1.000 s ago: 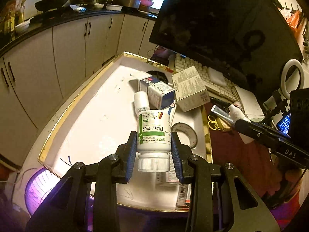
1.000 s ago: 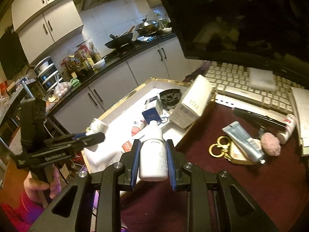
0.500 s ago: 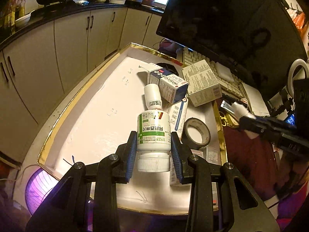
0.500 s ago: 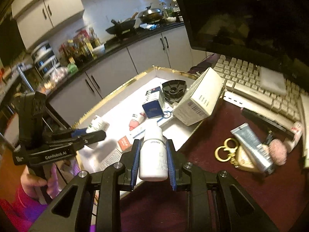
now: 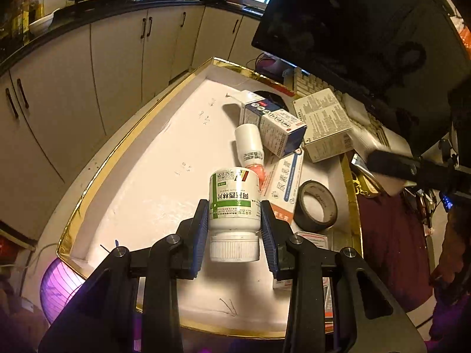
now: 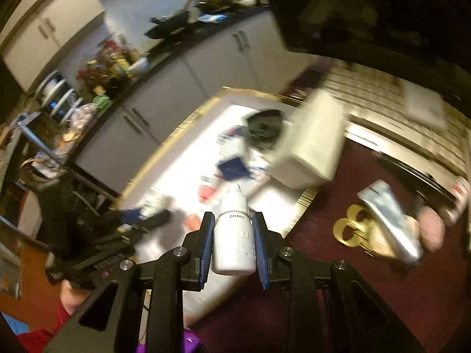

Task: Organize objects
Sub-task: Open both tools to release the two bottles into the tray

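Note:
My left gripper (image 5: 234,209) is shut on a white pill bottle (image 5: 234,206) with a green label, cap toward the camera, held above the white gold-rimmed tray (image 5: 141,182). My right gripper (image 6: 232,223) is shut on a small white dropper bottle (image 6: 234,235), tip forward, above the tray's near edge (image 6: 306,203). The right view is motion-blurred. The left gripper and its bottle (image 6: 153,209) show at that view's left.
In the tray lie a small white bottle (image 5: 249,144), a blue-and-white box (image 5: 272,123), a cream box (image 5: 323,125), a flat orange-and-white box (image 5: 284,188) and a tape roll (image 5: 315,206). On the maroon table are gold scissors (image 6: 350,231), a tube (image 6: 388,220), a keyboard (image 6: 391,100) and a monitor (image 5: 353,23).
My left gripper moved forward and lower over the tray with the pill bottle. My right gripper swung toward the tray with the dropper bottle; its view is now blurred.

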Motion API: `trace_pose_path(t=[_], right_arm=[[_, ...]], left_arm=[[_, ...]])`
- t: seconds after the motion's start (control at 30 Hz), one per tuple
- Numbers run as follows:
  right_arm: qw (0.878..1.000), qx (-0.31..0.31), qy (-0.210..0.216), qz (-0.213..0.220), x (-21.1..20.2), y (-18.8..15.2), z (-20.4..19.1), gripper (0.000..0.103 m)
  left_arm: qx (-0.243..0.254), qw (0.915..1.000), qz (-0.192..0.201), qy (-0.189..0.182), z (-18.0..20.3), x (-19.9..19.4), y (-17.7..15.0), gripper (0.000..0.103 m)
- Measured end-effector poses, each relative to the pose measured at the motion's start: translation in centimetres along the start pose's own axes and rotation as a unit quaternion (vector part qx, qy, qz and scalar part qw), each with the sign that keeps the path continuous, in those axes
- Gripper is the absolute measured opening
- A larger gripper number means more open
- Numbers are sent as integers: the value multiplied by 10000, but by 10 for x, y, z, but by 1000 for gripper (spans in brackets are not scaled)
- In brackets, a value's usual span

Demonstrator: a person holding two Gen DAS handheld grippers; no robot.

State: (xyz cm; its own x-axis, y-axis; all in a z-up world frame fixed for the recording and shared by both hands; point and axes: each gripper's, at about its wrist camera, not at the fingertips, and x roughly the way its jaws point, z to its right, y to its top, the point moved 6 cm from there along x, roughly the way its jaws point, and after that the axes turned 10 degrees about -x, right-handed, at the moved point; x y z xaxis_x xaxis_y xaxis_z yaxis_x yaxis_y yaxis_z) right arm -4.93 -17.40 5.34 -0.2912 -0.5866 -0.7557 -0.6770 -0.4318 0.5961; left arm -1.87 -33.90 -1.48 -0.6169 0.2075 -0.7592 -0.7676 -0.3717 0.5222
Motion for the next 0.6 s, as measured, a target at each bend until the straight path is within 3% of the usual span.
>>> trace_pose_path(t=[0.2, 0.37, 0.47, 0.6], right_arm=[[9989, -391, 236, 66, 54, 42, -40, 25], [9990, 3, 406, -165, 113, 76, -38, 25], [9996, 93, 68, -262, 138, 81, -28, 25], [9979, -229, -576, -180, 146, 83, -16, 25]], left_arm=[[-117, 9993, -234, 252, -4, 21, 18, 33], [-237, 9990, -303, 226, -5, 30, 22, 33], [-228, 9990, -322, 200, -4, 35, 20, 33], [-187, 9992, -308, 154, -1, 36, 19, 33]])
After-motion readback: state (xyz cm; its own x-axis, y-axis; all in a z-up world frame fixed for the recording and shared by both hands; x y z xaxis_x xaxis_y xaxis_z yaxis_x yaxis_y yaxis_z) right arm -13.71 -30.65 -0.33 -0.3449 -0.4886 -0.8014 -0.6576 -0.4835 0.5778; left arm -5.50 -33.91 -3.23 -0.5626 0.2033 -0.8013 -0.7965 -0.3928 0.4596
